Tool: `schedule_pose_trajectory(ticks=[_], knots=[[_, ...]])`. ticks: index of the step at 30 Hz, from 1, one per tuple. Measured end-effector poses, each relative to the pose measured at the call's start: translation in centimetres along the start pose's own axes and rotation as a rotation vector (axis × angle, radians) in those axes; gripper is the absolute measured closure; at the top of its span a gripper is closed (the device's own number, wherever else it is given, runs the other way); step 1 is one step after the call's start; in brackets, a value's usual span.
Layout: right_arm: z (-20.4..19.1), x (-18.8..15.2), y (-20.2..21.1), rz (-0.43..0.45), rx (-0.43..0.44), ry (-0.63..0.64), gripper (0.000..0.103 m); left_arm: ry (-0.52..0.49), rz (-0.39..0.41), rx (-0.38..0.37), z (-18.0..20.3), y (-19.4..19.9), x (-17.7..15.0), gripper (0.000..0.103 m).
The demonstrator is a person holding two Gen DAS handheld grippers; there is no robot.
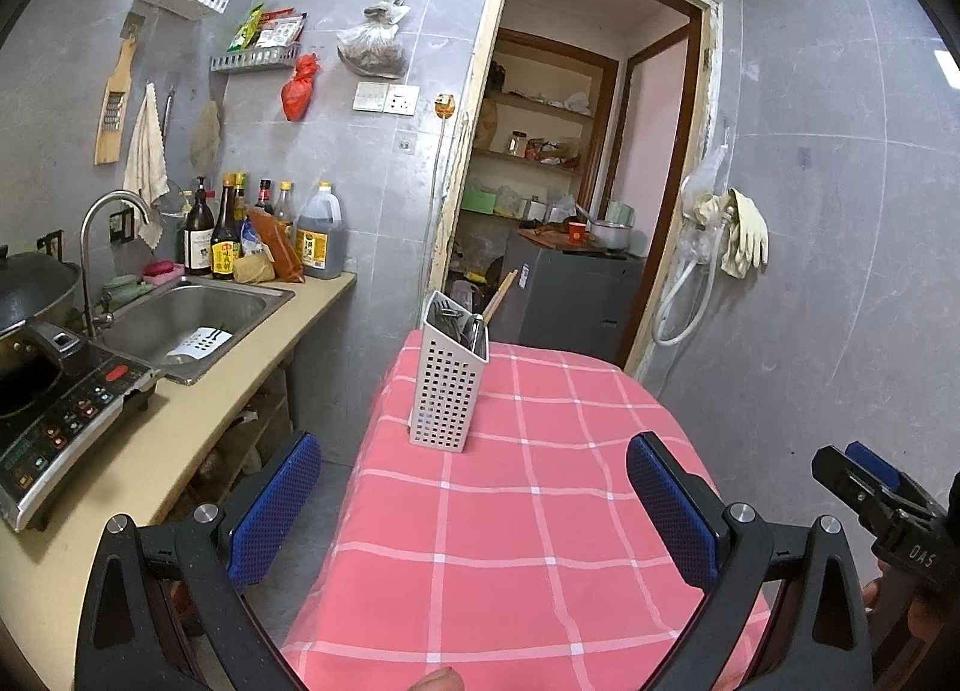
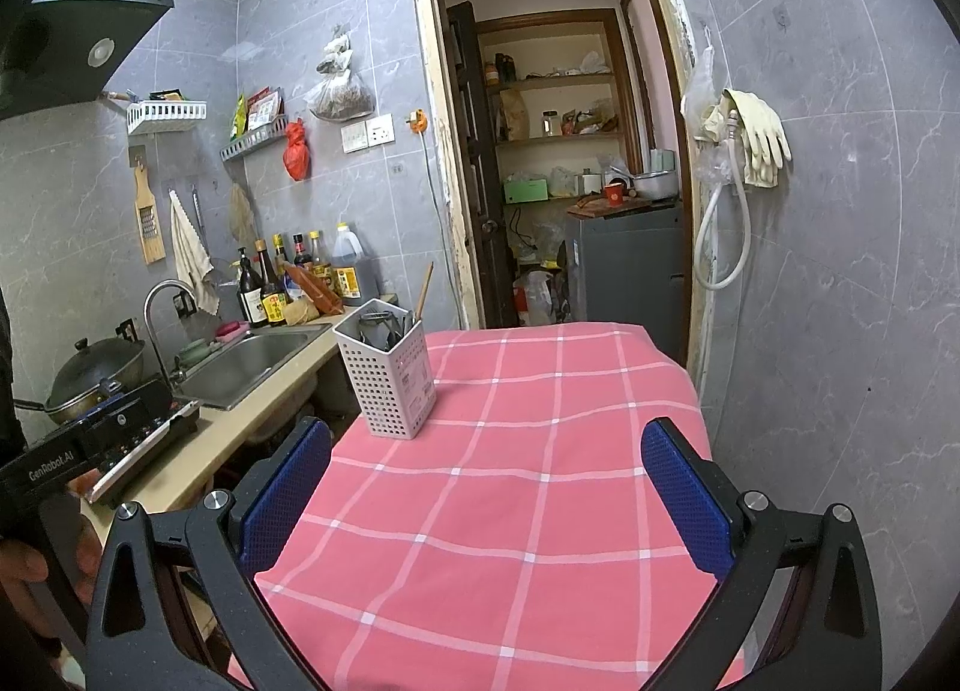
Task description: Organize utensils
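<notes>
A white perforated utensil holder (image 1: 447, 385) stands upright on the pink checked tablecloth (image 1: 540, 511), near the table's far left edge. It holds several dark utensils (image 1: 456, 322) and a wooden stick (image 1: 499, 295). It also shows in the right wrist view (image 2: 390, 373) with the utensils (image 2: 384, 328) inside. My left gripper (image 1: 474, 487) is open and empty, above the near part of the table. My right gripper (image 2: 486, 487) is open and empty, also over the near part of the table (image 2: 510, 481). The right gripper's body shows at the edge of the left wrist view (image 1: 882, 499).
A counter (image 1: 198, 427) runs along the left with a steel sink (image 1: 186, 325), an induction cooker (image 1: 66, 415), a wok (image 1: 30, 295) and sauce bottles (image 1: 258, 235). A doorway (image 1: 570, 162) opens behind the table. Gloves (image 1: 744, 235) hang on the right wall.
</notes>
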State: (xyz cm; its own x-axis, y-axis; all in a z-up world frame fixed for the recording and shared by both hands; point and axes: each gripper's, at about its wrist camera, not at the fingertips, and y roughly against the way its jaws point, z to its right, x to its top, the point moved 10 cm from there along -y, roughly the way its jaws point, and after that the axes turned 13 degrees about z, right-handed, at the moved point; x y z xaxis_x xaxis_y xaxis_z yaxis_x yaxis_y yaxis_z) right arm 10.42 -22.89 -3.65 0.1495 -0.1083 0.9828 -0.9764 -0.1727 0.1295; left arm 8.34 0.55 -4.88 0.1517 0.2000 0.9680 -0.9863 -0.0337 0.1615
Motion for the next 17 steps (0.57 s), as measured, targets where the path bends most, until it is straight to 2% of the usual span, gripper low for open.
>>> schedule_pose_trajectory(ticks=[17], knots=[[-0.01, 0.08, -0.01, -0.003, -0.001, 0.000, 0.001, -0.039, -0.025, 0.010, 0.34, -0.22, -0.73, 0.000]])
